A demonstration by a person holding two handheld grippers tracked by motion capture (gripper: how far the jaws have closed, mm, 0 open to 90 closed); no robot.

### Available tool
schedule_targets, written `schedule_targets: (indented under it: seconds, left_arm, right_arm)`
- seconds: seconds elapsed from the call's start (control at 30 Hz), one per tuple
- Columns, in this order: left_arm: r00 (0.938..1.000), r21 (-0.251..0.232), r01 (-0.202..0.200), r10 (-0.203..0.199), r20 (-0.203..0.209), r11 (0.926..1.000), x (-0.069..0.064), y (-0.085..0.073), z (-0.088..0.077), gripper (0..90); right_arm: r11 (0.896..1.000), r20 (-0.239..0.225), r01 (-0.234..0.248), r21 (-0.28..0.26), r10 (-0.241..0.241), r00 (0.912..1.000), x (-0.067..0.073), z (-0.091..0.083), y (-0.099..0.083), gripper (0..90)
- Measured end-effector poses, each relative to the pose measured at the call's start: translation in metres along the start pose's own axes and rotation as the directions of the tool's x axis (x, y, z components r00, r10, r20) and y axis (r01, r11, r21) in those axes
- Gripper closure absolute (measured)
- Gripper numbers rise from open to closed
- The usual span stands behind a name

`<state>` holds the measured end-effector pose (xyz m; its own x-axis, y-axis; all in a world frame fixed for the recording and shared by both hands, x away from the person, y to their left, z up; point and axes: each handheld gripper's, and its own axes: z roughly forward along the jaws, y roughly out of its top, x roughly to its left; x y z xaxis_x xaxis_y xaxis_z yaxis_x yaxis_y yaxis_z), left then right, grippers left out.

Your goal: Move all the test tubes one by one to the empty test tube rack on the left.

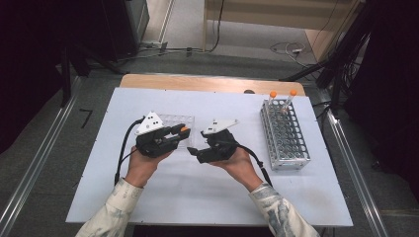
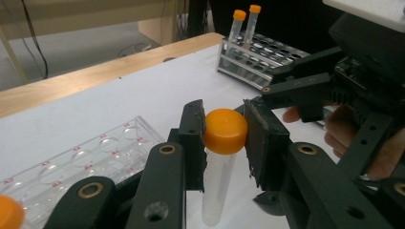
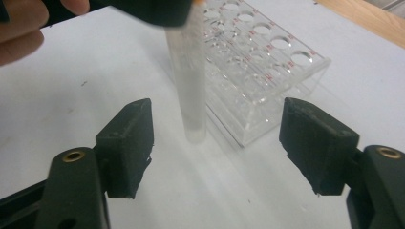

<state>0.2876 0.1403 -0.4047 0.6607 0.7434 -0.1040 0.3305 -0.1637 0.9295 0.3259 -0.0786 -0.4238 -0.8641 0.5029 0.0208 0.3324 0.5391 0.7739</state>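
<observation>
Tube [image 2: 219, 167] between left tongs [image 2: 224, 143]

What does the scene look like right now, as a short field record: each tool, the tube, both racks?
left tool: shut on the orange cap of the clear plastic tube, tube upright
right tool: open, pads clear of the tube
clear plastic well rack: behind the left tool
metal grid rack: right side of the white table, two orange-capped tubes at its far end

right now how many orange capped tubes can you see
4. Two stand in the metal rack at its far end, one is clamped in the left claw, and one cap peeks beside the clear rack.
</observation>
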Motion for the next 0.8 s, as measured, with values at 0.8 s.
schedule_targets:
  seconds: [0.8]
  left_arm:
    - [0.9843, -0.079, -0.006, -0.008, -0.176, 0.9969, 0.035, 0.012, -0.032, 70.3]
  right_arm:
    - [0.996, 0.073, -0.086, -0.015, 0.087, 0.9935, -0.014, -0.010, -0.020, 19.6]
